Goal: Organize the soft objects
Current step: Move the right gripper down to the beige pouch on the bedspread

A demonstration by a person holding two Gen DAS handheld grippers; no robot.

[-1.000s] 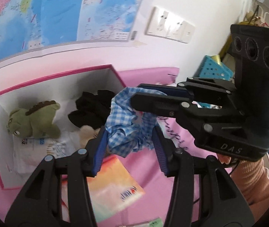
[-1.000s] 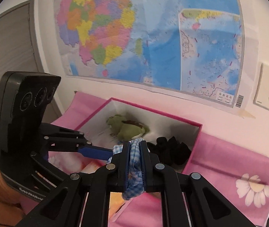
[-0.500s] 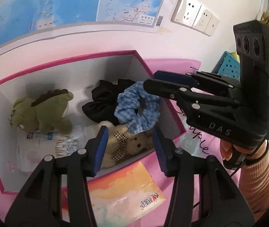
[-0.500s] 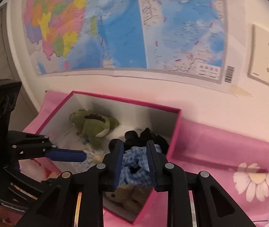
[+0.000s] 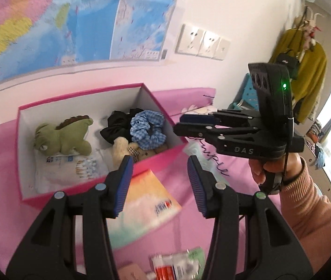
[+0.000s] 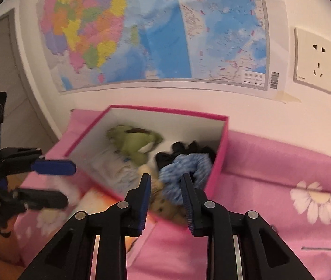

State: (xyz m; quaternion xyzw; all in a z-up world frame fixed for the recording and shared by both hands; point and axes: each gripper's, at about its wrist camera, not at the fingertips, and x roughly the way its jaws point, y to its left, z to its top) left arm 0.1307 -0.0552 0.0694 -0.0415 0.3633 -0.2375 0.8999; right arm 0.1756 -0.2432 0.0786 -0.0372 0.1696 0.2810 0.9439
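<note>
A blue checked scrunchie [image 5: 148, 130] lies in the pink-edged white box [image 5: 79, 94], on a black scrunchie [image 5: 116, 127] and a tan teddy bear [image 5: 132, 150]. A green plush dinosaur [image 5: 60, 136] lies at the box's left. My left gripper [image 5: 159, 175] is open and empty in front of the box. My right gripper [image 6: 165, 191] is open and empty, just in front of the scrunchie [image 6: 184, 170] and above the box's near wall [image 6: 219, 161]; it also shows in the left wrist view [image 5: 181, 123]. The left gripper shows at the left in the right wrist view [image 6: 58, 182].
The box stands on a pink flowered cloth [image 6: 282, 186] against a wall with a map [image 6: 156, 35] and sockets [image 6: 317, 60]. A colourful booklet [image 5: 146, 205] and small packets [image 5: 177, 266] lie in front of the box. Clothes [image 5: 305, 70] hang at the right.
My right gripper, shut on the blue scrunchie a second ago, carried it over the box, opened and let it drop inside. Both grippers have drawn back from the box.
</note>
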